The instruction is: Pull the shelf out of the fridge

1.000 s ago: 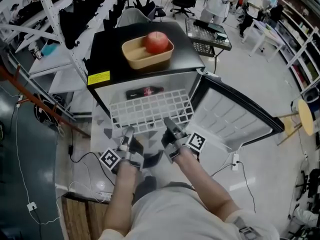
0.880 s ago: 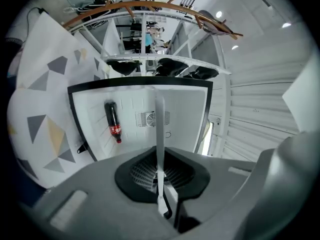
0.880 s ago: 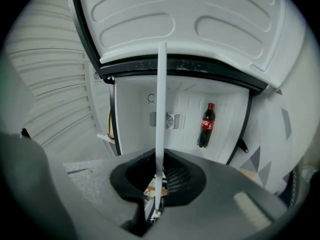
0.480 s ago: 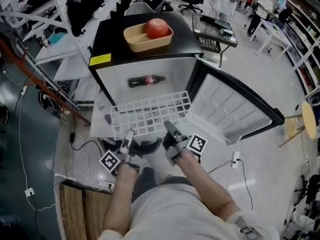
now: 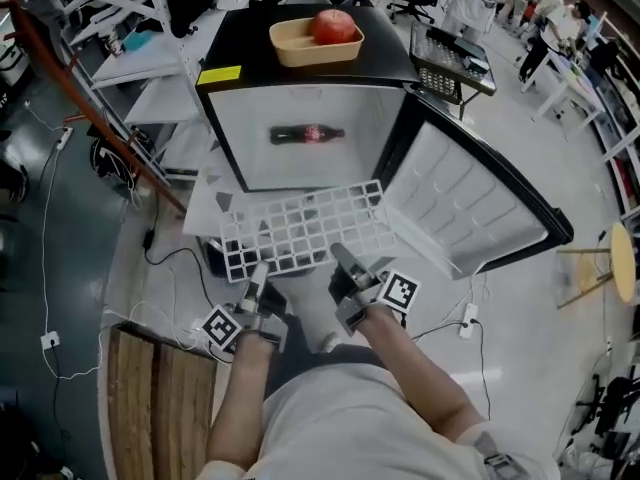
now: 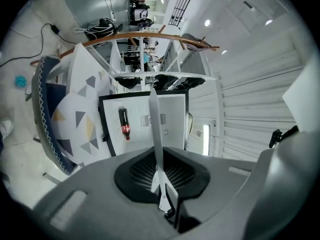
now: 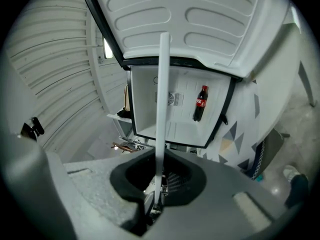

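1. Now both tools grip the white wire shelf (image 5: pixel 305 230) by its near edge. The left gripper (image 5: pixel 257 273) holds the left part and the right gripper (image 5: pixel 340 256) the right part, each with its jaws narrowed onto a thin bar.
2. The shelf lies flat ahead of the jaws, with its far edge near the open mouth of the fridge (image 5: pixel 240 138). It looks almost or fully drawn out, though the head view does not settle which.
3. Two grips spaced along one edge probably keep the wide grid level and stop it twisting as it slides.
4. Beyond the shelf, inside the fridge, a cola bottle (image 5: pixel 307 134) lies on its side. The door (image 5: pixel 470 208) stands swung open, ahead and to the right of the right gripper, so the path is free.
5. Farther ahead, on top of the fridge, a tan bowl (image 5: pixel 300 48) holds a red apple (image 5: pixel 335 26). Only the head view shows these.
6. The gripper views show what the head view cannot: the shelf seen edge-on, a thin white strip running straight out from between pads pressed against it.
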`<state>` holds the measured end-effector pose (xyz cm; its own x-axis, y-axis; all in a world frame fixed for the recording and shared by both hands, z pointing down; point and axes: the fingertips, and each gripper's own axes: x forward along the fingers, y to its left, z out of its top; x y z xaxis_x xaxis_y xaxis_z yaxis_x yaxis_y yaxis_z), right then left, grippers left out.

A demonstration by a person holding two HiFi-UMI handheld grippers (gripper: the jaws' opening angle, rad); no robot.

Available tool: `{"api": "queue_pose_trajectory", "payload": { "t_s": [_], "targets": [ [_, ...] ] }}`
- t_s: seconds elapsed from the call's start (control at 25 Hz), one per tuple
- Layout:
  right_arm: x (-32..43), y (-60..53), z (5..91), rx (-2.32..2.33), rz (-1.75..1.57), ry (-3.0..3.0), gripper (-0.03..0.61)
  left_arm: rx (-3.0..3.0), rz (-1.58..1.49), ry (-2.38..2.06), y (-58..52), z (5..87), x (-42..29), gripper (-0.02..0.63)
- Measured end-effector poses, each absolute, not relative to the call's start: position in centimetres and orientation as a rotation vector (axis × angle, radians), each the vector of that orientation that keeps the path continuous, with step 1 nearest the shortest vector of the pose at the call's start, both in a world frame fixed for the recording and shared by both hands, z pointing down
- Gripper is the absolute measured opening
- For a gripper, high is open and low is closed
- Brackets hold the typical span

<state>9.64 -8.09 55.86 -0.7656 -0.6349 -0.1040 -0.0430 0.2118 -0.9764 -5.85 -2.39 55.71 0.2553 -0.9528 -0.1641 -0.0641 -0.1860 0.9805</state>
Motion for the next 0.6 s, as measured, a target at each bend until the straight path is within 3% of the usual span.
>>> {"api": "queue_pose_trajectory", "payload": {
  "t_s": [0.6],
  "targets": [
    [2.7, -4.8, 49.3, -0.368, -1.471, 2.208, 0.031, 1.645, -1.200, -1.072, 2.5, 50.4, -11.7, 0.032]
  ]
}}
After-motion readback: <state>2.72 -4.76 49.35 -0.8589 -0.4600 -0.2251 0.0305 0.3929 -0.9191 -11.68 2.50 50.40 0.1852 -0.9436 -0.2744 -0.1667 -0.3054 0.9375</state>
